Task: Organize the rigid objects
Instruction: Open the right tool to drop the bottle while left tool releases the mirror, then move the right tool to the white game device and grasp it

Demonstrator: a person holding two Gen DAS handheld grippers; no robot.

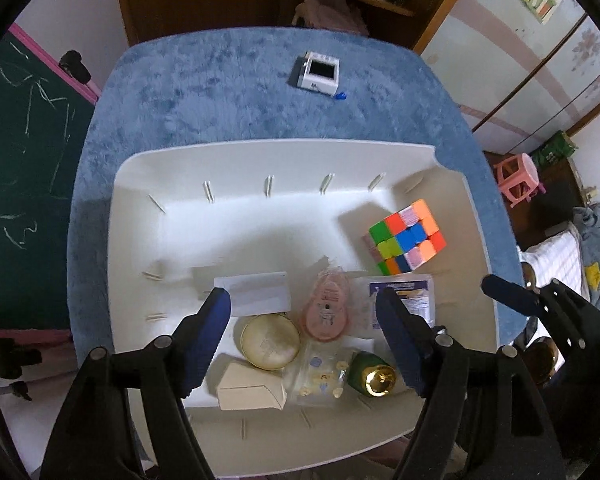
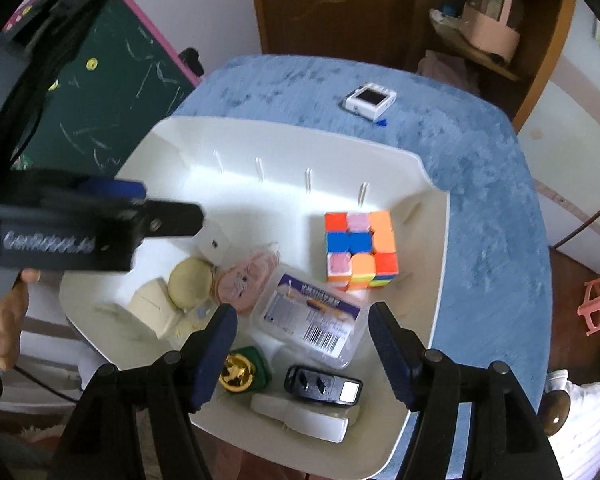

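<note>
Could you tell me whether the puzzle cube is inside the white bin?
Inside: the puzzle cube rests on the white bin floor.

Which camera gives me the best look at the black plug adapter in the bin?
The right wrist view. There the black plug adapter lies unobstructed near the bin's near edge, between the open right gripper's fingers, socket holes visible. The left wrist view does not show it; that gripper's own fingers cover that corner.
</note>
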